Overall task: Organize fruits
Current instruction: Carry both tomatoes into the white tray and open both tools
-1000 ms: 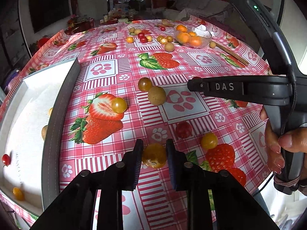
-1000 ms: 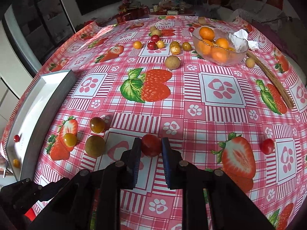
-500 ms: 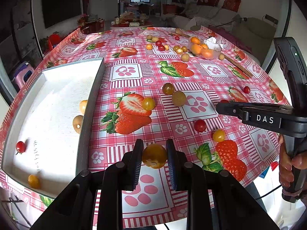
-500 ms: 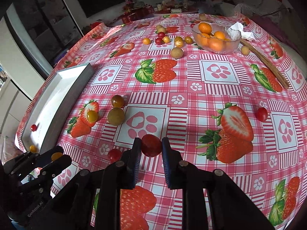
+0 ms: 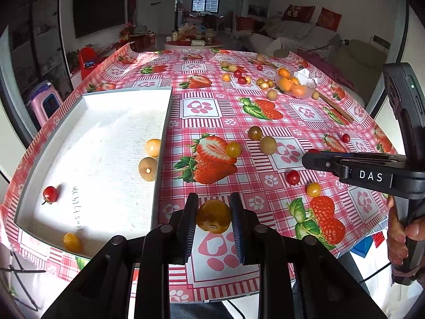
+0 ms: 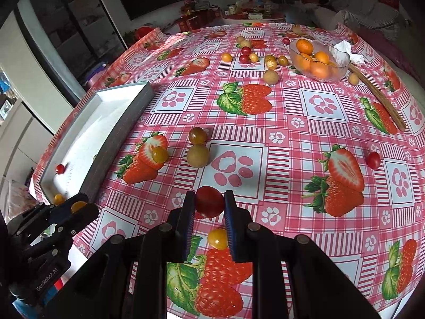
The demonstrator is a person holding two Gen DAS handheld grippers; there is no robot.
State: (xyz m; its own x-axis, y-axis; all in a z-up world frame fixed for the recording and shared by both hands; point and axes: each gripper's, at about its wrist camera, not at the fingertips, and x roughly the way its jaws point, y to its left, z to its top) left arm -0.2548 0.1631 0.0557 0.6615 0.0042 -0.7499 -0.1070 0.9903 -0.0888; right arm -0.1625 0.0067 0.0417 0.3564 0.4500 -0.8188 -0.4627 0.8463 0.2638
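Observation:
My left gripper (image 5: 213,216) is shut on a yellow-orange tomato (image 5: 213,215), held above the table's near edge, just right of the white tray (image 5: 162,143). The tray holds a red cherry tomato (image 5: 50,194), two yellow fruits (image 5: 153,147) and a brown longan (image 5: 147,168). My right gripper (image 6: 208,204) is shut on a red cherry tomato (image 6: 209,201), held above the tablecloth. It shows side-on in the left wrist view (image 5: 308,156). The left gripper shows at the lower left of the right wrist view (image 6: 79,207).
Loose fruits lie on the strawberry tablecloth: a yellow tomato (image 6: 217,238) under my right gripper, a longan (image 6: 197,155), a dark tomato (image 6: 197,135), a yellow one (image 6: 159,154), a red one (image 6: 373,160). A glass bowl of oranges (image 6: 318,61) and more fruits stand at the far end.
Both grippers have lifted and pulled back toward the near table edge with their fruits still held. The tray has come more fully into the left wrist view.

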